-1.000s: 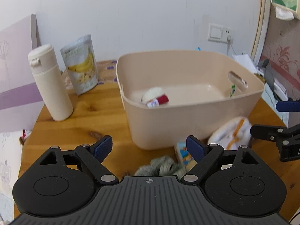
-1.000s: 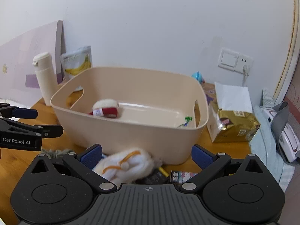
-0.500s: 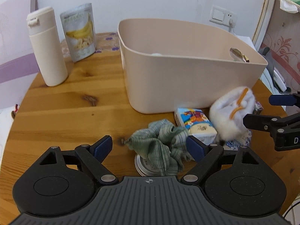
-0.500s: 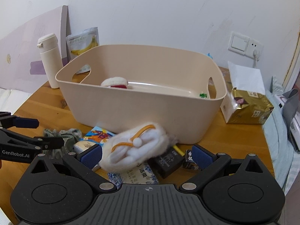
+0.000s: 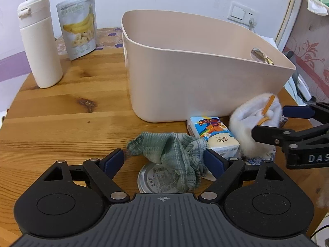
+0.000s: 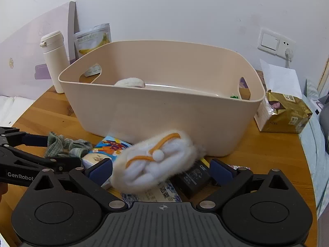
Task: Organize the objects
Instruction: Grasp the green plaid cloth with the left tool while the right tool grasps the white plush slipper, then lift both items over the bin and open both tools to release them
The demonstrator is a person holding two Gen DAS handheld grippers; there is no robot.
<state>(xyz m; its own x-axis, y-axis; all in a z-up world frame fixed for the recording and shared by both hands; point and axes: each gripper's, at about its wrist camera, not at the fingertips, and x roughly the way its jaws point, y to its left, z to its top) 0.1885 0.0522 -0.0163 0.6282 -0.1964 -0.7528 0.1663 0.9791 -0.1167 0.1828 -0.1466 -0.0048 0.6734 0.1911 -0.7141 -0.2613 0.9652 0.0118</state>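
Left tongs (image 5: 164,161) spread wide, blue pads on either side of a crumpled green checked cloth (image 5: 174,154), not pressing it. The cloth lies partly over a round tin lid (image 5: 153,180) flat on the wooden surface (image 5: 61,127). Just beyond, touching the cloth's right edge, sits a small pack of tissues with a cartoon print (image 5: 213,135).

Over to the right tongs (image 6: 160,170): also spread, with a fluffy white pouch trimmed in orange (image 6: 156,162) between the pads. The left pad looks right up against the fur, the right pad stands clear of it, so no pinch here. The pouch is a little blurred. Under and beside it, a black box (image 6: 193,180) and a blue-patterned paper packet (image 6: 162,193), and a strip of something colourful by the right pad, too small to tell what.

Behind all this stands the big beige basket (image 6: 164,119), its front wall just behind the pouch and the tissue pack. Inside, a whitish soft thing (image 6: 129,82) peeps over the rim, and something small and green (image 6: 234,96) lies near the right handle hole.

To the right of the basket, a gold foil bag (image 6: 285,113). To the left and further back, a cream flask (image 5: 39,41) stands upright, with a pouch of banana chips (image 5: 79,24) beside it near the wall, and a wall switch and socket (image 6: 275,43) beyond.
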